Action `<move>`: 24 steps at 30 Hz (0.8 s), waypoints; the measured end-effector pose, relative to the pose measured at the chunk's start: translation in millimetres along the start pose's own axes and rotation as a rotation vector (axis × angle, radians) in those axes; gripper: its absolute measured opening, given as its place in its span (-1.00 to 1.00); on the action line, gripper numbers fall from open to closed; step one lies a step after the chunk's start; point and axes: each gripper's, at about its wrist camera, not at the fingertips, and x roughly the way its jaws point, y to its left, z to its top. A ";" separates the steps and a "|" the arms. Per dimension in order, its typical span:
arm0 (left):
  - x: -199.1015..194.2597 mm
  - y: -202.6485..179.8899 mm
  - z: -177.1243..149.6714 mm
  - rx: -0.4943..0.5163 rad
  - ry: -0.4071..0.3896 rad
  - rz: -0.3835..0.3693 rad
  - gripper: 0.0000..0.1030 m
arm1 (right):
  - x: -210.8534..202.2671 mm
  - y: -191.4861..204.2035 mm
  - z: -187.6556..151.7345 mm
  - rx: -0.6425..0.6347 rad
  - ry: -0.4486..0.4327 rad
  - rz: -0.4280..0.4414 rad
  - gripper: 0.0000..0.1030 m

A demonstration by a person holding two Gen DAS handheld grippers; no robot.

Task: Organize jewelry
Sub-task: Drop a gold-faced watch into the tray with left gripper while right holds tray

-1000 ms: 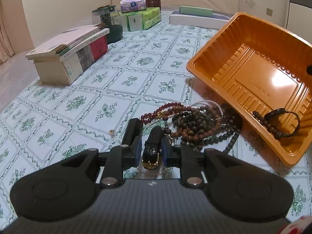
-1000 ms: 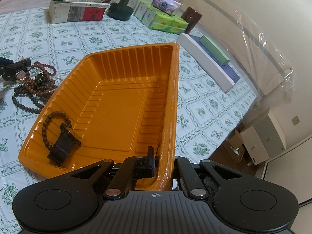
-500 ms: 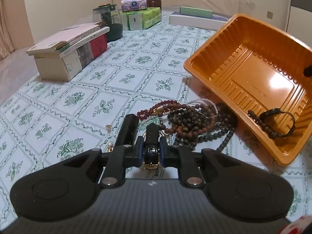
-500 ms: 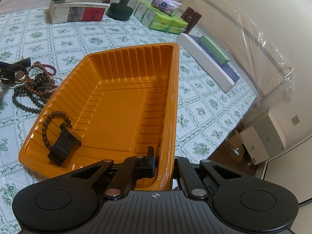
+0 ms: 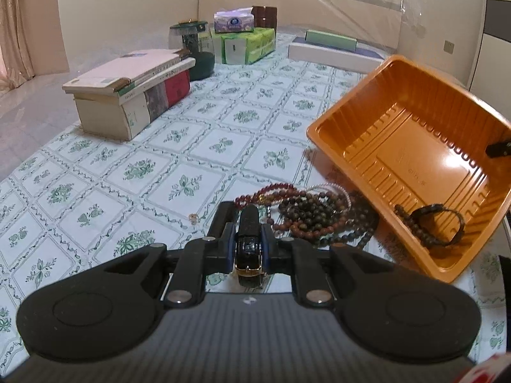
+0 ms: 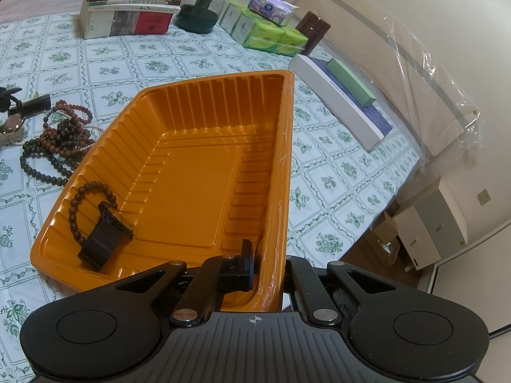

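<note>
Left wrist view: the left gripper (image 5: 248,239) is clenched on a watch (image 5: 249,249) by its black strap; a pile of beads (image 5: 314,217) lies just beyond on the cloth (image 5: 179,146), touching the tilted tray (image 5: 335,146).

Right wrist view: the right gripper (image 6: 265,274) grasps the tray's (image 6: 284,159) near wall; a bead bracelet (image 6: 84,210) and a black band (image 6: 102,239) lie in its low left corner.
</note>
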 end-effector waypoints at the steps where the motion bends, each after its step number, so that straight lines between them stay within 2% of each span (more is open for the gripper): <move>1: -1.7 -1.6 1.4 0.000 -0.005 -0.002 -0.73 | 0.0 0.0 0.0 0.000 0.000 0.000 -0.93; 9: -6.8 -31.1 13.9 0.018 -0.034 -0.081 -0.73 | 0.0 0.0 0.0 0.001 0.000 0.000 -0.93; 19: 5.1 -95.1 30.3 0.078 -0.047 -0.231 -0.73 | -0.1 -0.8 -0.2 0.001 0.000 0.000 -0.93; 24: 7.8 -122.0 41.8 0.081 -0.057 -0.333 -0.73 | -0.5 -1.6 -0.2 0.003 0.000 0.001 -0.93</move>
